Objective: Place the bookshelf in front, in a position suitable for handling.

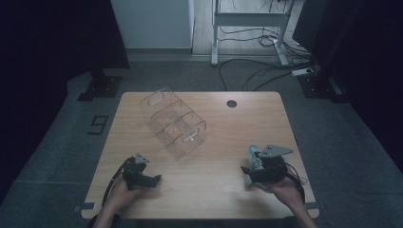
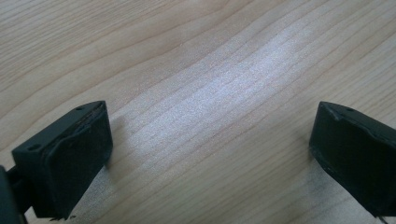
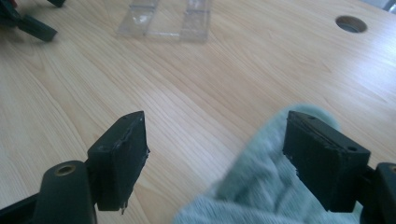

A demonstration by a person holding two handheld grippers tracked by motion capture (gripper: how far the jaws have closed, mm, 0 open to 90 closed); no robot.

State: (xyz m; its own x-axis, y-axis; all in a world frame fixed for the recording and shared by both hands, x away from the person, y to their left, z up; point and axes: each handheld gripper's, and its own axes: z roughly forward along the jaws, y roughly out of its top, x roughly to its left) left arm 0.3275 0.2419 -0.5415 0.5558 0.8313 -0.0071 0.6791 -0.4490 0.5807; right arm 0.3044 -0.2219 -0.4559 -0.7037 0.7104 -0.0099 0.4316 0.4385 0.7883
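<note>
You work at a light wooden table with rounded corners, standing on grey carpet in a dim room. Beyond its far edge are one white desk frame and loose cables on the floor; black drapes close in both sides.

Counting from your left: two grippers, one clear plastic organiser, one round hole in the tabletop, one pale green cloth.

Your left gripper rests low near the table's front edge. Its jaws stand wide apart with nothing between them; its own view shows bare wood grain under them.

Ahead of that gripper and a little to its right lies the clear plastic organiser, set at a slant, with inner dividers and a slot handle at each end. Farther back and right is the cable hole.

Your right gripper sits near the front right of the table. Its jaws are spread fairly wide, and the pale green cloth is bunched between them, lying against the right-hand jaw; I cannot tell whether both pads press on it.

The right gripper view also shows the organiser's base, the hole and your other gripper at far left. The high view alone takes in the floor and room.
</note>
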